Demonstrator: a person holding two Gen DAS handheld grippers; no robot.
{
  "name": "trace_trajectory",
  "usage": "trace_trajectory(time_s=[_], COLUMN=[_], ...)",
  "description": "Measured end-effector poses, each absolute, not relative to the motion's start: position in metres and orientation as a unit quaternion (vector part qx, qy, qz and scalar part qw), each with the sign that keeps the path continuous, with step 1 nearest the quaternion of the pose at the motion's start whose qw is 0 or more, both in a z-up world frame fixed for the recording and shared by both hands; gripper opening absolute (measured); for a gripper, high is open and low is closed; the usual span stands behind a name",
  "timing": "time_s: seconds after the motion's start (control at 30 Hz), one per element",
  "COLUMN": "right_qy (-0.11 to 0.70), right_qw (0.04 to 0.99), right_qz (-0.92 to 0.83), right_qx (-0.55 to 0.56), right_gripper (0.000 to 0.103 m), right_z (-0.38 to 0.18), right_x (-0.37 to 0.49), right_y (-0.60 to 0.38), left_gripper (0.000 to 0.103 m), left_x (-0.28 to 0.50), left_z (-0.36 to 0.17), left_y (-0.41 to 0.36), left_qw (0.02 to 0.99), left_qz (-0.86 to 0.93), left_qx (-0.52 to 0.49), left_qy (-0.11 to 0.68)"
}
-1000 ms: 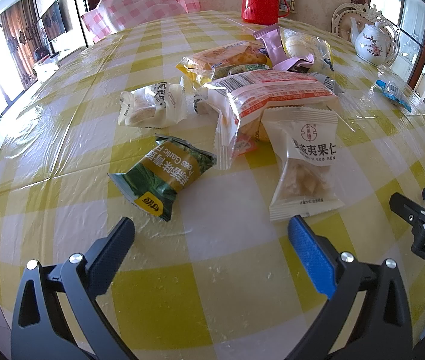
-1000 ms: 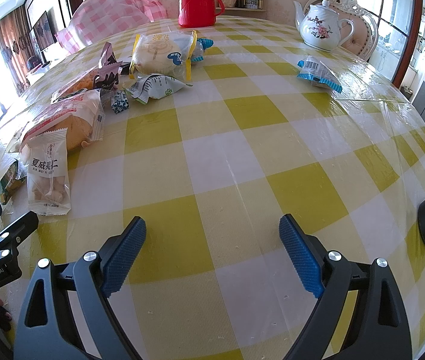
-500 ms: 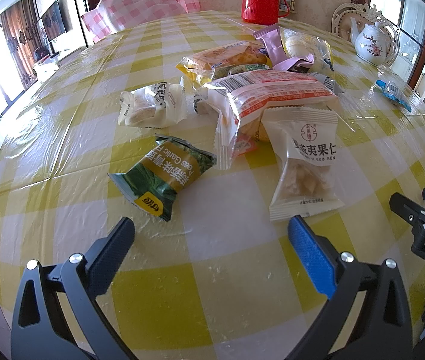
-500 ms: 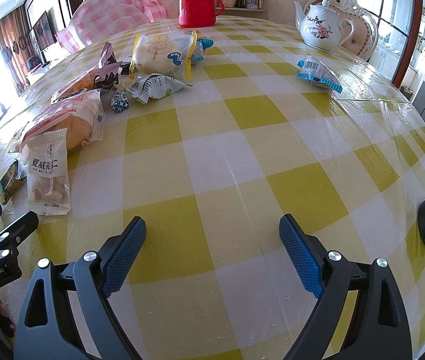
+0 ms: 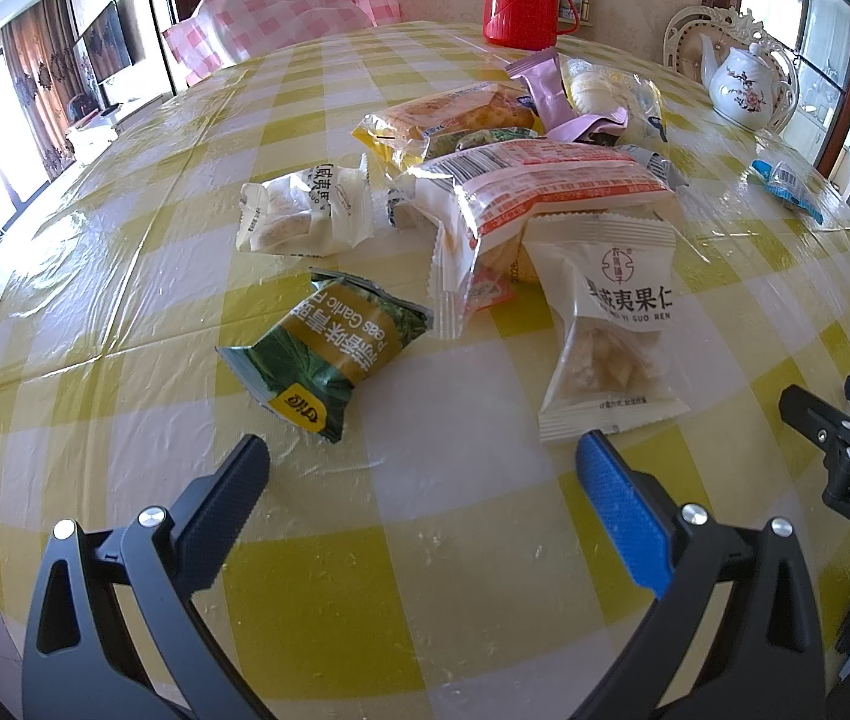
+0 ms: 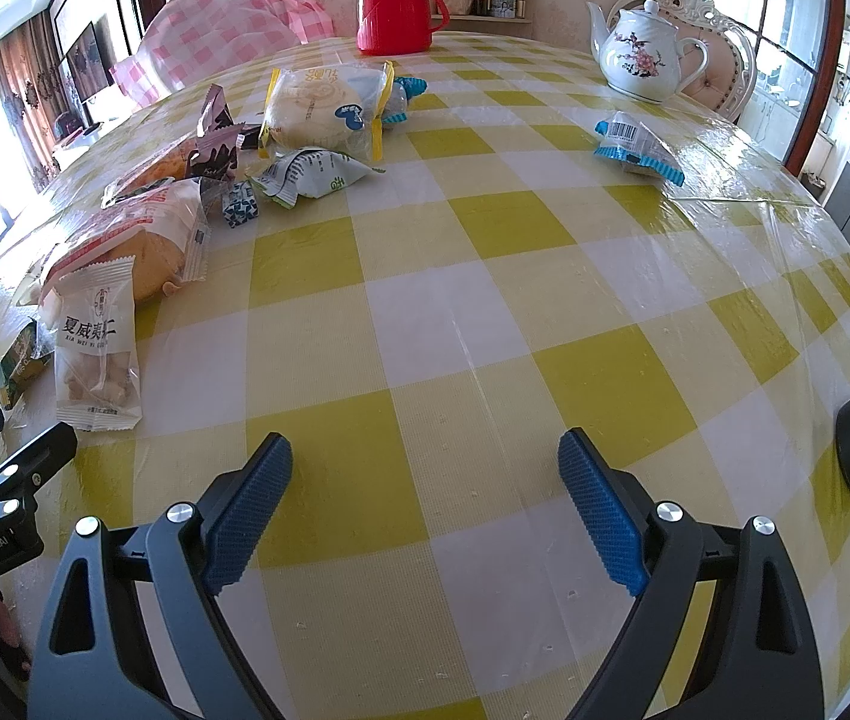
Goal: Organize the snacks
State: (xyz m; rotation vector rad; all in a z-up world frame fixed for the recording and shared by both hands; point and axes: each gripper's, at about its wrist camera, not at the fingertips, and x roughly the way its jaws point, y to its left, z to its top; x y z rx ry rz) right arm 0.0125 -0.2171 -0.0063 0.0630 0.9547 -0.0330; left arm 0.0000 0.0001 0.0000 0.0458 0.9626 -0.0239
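Red-striped bread packet [image 5: 544,192] overlaps neighbouring snacks, hiding their labels.

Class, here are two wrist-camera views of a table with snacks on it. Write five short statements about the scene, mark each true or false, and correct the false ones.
1. Both grippers are open and hold nothing. True: the left gripper and the right gripper hang over bare tablecloth.
2. The green garlic peas packet lies inside a basket. False: it lies flat on the tablecloth.
3. The red thermos stands upright at the far side of the table. True.
4. The white teapot lies tipped on its side. False: it stands upright.
5. The blue-edged packet lies in the middle of the snack pile. False: it lies alone, apart from the pile, near the teapot.
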Motion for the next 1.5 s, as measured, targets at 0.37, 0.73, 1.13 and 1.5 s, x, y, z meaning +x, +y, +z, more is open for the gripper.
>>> trace_trajectory(time_s=[0.37, 0.73, 1.13, 1.5], right_qy=[0.459, 0.420, 0.434, 0.391], right_qw=[0.888, 0.897, 0.897, 0.915], right_qz=[-0.016, 0.099, 0.070, 0.098], right_qx=[0.030, 0.094, 0.044, 0.015], right_gripper=[0.087, 0.087, 0.075, 0.021], right_z=[-0.008, 0.015, 0.014, 0.023], right_x=[0.014, -0.014, 0.032, 0.003], right_y=[-0.218, -0.178, -0.094, -0.148], left_gripper=[0.102, 0.102, 0.102, 0.102], left_x=[-0.001, -0.029, -0.043, -0.018], left_z=[0.000, 0.011, 0.014, 0.016], left_y=[0.001, 0.086, 0.099, 0.059], left_qw=[0.886, 0.891, 0.896, 0.905], left_qz=[-0.016, 0.057, 0.090, 0.054], left_qx=[0.023, -0.119, -0.150, -0.040], left_qy=[0.464, 0.435, 0.407, 0.419])
